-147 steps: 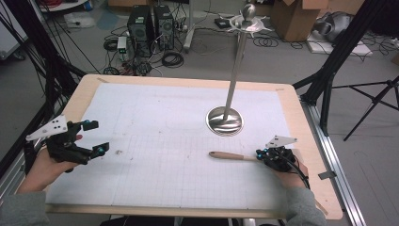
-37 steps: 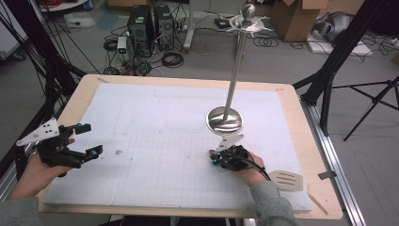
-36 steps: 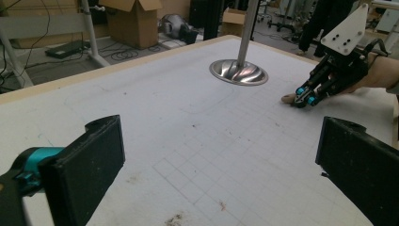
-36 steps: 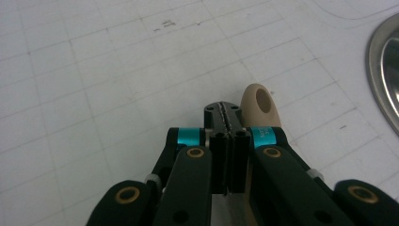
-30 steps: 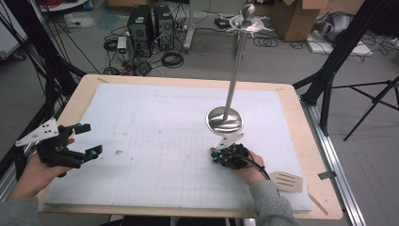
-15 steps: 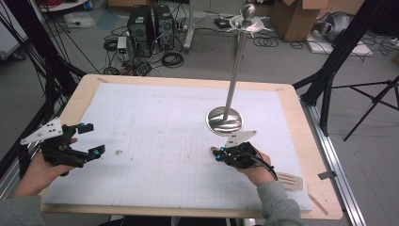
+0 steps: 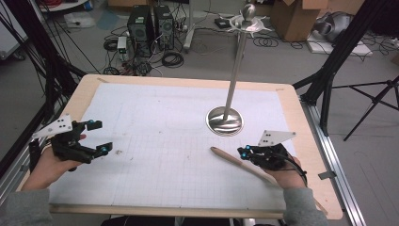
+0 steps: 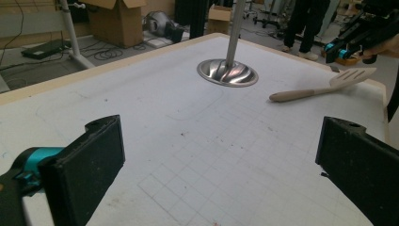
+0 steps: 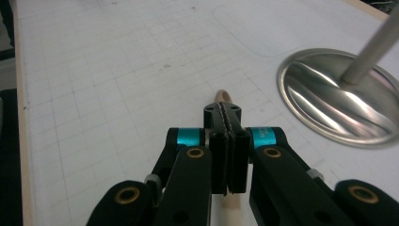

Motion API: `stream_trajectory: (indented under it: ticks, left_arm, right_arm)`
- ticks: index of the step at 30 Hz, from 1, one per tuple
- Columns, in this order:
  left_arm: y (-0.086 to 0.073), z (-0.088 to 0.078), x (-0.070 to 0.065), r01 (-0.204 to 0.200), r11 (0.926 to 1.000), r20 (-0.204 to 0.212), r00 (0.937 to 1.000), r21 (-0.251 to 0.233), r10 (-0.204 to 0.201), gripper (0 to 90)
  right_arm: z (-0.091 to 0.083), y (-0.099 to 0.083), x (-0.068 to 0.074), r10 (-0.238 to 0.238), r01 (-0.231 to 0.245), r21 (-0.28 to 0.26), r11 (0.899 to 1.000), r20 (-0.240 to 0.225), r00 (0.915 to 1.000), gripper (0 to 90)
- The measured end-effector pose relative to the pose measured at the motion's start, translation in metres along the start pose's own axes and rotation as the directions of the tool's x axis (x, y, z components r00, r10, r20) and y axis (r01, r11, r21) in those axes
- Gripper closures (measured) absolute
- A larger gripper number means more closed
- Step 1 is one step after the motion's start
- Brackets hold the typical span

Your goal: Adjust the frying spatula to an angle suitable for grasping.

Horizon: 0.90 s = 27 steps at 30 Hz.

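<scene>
Now right gripper jaws pressed together above spatula handle — left gripper jaws wide, empty.

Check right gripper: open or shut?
Shut. The right gripper has its pads pressed together above the spatula handle, nothing between them.

Spatula blade behind the right claw and hand; stand top beyond the frame edge
</scene>
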State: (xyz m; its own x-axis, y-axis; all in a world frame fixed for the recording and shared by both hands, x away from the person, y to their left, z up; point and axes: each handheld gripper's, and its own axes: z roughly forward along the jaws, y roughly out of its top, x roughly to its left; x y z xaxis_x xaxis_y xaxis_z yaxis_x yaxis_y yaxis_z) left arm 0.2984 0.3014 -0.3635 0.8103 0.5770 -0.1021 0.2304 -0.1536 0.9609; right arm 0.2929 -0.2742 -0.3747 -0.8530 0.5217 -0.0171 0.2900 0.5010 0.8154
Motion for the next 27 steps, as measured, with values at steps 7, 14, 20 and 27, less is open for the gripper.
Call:
stream_trajectory:
  ticks: [7,14,20,27]
  left_arm:
    - [0.0,0.005,0.001,0.001,1.0,0.01,1.0,0.008,-0.001,2.2]
    - [0.0,0.005,0.001,0.002,1.0,0.013,0.9999,0.004,-0.002,2.2]
    - [0.0,0.005,0.002,0.007,1.0,0.014,0.9999,0.002,-0.007,2.2]
    - [-0.001,0.007,0.003,0.011,0.9999,0.015,0.9998,0.003,-0.011,2.2]
  right_arm:
    - [-0.016,-0.016,-0.01,0.029,-0.029,-0.015,0.999,0.02,0.9994,89.4]
    - [-0.018,-0.022,-0.016,0.046,-0.046,-0.016,0.999,0.014,0.9989,59.2]
    - [-0.019,-0.025,-0.021,0.063,-0.063,-0.014,0.998,-0.005,0.998,34.2]
    - [-0.023,-0.03,-0.022,0.046,-0.046,0.007,0.999,-0.006,0.9989,14.8]
